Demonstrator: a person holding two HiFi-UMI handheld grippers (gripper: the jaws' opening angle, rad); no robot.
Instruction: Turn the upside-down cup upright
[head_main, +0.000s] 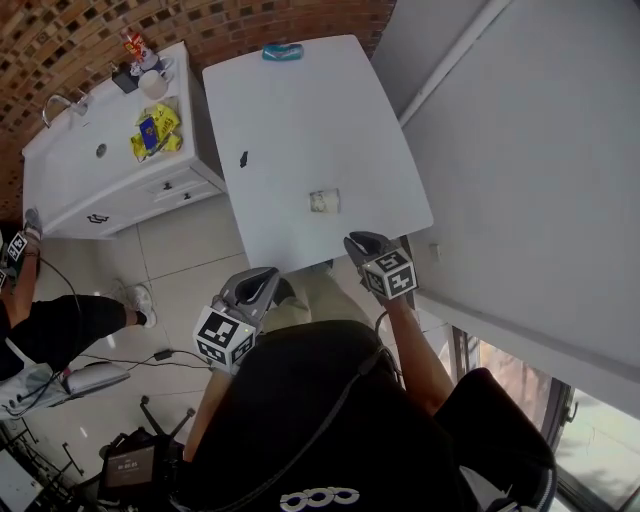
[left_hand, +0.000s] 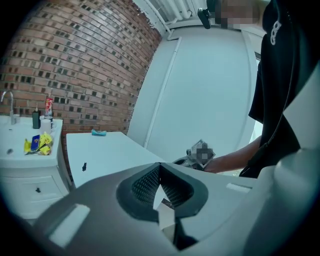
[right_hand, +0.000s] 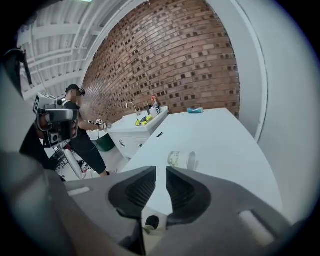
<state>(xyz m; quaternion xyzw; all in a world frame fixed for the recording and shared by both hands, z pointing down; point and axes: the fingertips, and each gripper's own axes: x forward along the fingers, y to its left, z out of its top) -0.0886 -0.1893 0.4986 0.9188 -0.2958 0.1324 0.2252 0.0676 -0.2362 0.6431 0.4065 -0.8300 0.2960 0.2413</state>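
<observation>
Left gripper (left_hand: 160, 167) closed, empty; right gripper (right_hand: 161, 172) barely parted, empty; best widen it, then take the far cup (right_hand: 181, 159) squarely.

Small white cup with a greenish pattern (head_main: 323, 201) (right_hand: 181, 159) is sitting on the white table (head_main: 290, 120), a bit in from the near edge and roughly midway between the left and right edges. It looks tipped onto its side rather than standing, honestly hard to be sure. Nothing's touching it, with bare tabletop all around.
</observation>
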